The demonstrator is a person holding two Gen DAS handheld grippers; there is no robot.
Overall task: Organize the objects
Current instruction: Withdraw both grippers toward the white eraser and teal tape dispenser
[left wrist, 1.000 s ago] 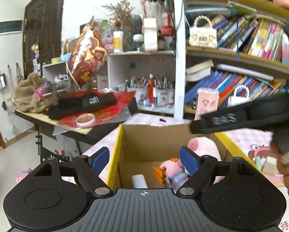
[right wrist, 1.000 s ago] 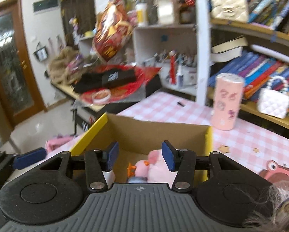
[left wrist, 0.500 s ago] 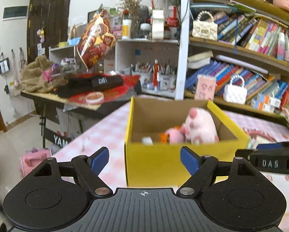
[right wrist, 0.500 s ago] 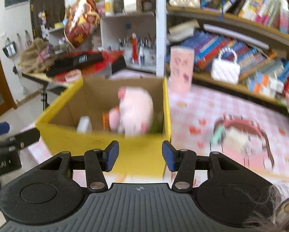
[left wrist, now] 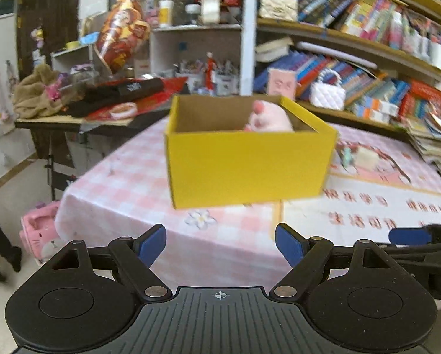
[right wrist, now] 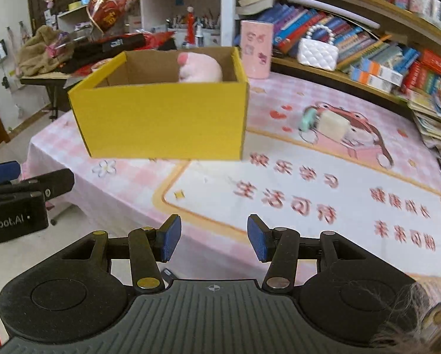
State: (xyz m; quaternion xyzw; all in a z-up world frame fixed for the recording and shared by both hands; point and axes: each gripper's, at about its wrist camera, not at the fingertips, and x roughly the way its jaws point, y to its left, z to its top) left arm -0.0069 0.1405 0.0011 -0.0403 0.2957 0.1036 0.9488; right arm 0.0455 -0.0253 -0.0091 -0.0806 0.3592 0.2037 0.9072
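Observation:
A yellow cardboard box (left wrist: 247, 162) (right wrist: 164, 118) stands on the pink checked tablecloth (left wrist: 126, 183) (right wrist: 279, 153). A pink plush pig (left wrist: 269, 119) (right wrist: 198, 69) pokes above its rim. My left gripper (left wrist: 220, 244) is open and empty, well short of the box's near wall. My right gripper (right wrist: 211, 237) is also open with nothing between its blue pads, back from the box over the printed mat. A mint-green and cream small object (right wrist: 323, 122) (left wrist: 359, 156) lies on the cloth right of the box.
A pink canister (right wrist: 256, 48) and a white quilted handbag (right wrist: 318, 50) stand behind the box by the bookshelves (left wrist: 368, 59). A cluttered side table (left wrist: 87, 103) is at the left. A pink toy bag (left wrist: 39, 236) lies on the floor. The table edge runs near both grippers.
Both grippers have pulled back and dropped from over the box; the box now looks smaller and farther, seen from its side. The jaw gaps look the same.

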